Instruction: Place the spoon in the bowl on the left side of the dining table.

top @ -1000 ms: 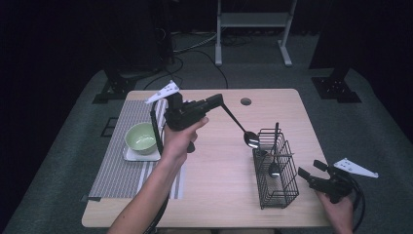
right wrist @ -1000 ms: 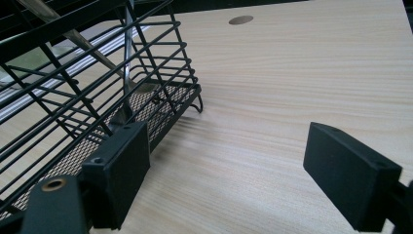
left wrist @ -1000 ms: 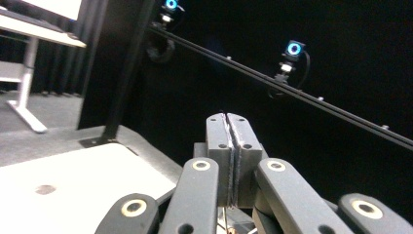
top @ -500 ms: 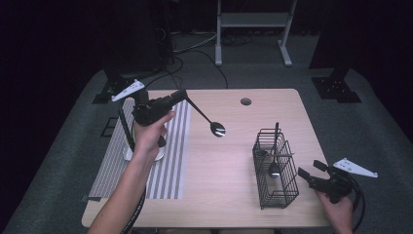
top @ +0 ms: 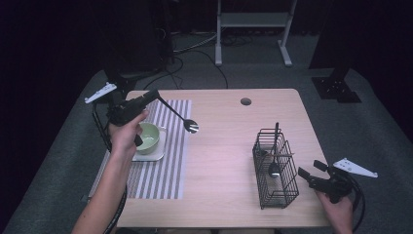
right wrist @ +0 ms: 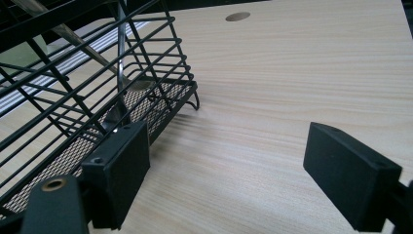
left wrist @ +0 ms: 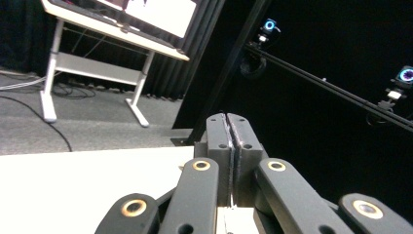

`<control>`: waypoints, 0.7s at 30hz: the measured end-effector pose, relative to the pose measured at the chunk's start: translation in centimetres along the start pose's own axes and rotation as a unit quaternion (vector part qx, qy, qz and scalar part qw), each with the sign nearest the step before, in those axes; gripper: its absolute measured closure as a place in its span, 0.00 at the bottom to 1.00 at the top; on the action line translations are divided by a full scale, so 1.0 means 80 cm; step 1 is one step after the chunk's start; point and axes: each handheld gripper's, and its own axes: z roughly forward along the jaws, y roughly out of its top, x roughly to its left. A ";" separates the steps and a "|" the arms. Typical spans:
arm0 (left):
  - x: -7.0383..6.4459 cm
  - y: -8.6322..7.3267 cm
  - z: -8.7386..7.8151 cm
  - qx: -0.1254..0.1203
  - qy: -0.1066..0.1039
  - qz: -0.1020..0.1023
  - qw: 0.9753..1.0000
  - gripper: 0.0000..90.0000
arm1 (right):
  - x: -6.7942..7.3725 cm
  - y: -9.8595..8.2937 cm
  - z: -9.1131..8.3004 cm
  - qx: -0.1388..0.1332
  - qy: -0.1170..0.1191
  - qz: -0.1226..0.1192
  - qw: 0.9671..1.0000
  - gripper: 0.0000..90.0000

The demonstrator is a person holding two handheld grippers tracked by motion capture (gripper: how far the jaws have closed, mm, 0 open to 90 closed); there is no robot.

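Spoon (top: 187, 124) clamped in left gripper (top: 155, 95), raised over striped placemat (top: 160, 161).

Held by the handle end, bowl of the spoon hanging past the placemat's right edge, near the green bowl (top: 146, 137) on its white square plate (top: 155, 154). Left gripper's jaws pressed together in the left gripper view (left wrist: 229, 161) — handle itself hidden there. Right gripper (top: 309, 172) low at the bench's (top: 229, 146) right front corner, jaws wide apart and holding nothing, just beside the black wire cutlery basket (top: 275, 168); in the right gripper view (right wrist: 234, 170) basket (right wrist: 92, 97) close by the left jaw — touching or not, cannot tell. Further cutlery (top: 274, 161) standing inside the basket. No brand, label or readable writing anywhere.
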 end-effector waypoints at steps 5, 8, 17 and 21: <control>0.013 0.000 -0.011 -0.002 0.019 0.001 1.000 0.99 | 0.000 0.000 0.000 0.000 -0.001 0.000 1.000 0.18; 0.022 -0.001 -0.018 -0.003 0.030 -0.002 1.000 0.99 | 0.000 0.000 0.001 0.002 0.000 0.001 1.000 0.18; 0.048 0.002 -0.039 -0.013 0.063 -0.008 0.998 0.99 | 0.001 -0.001 0.002 0.004 0.000 0.001 1.000 0.18; 0.055 0.001 -0.045 -0.017 0.076 -0.011 0.997 0.99 | 0.001 -0.001 0.003 0.005 -0.001 0.000 1.000 0.18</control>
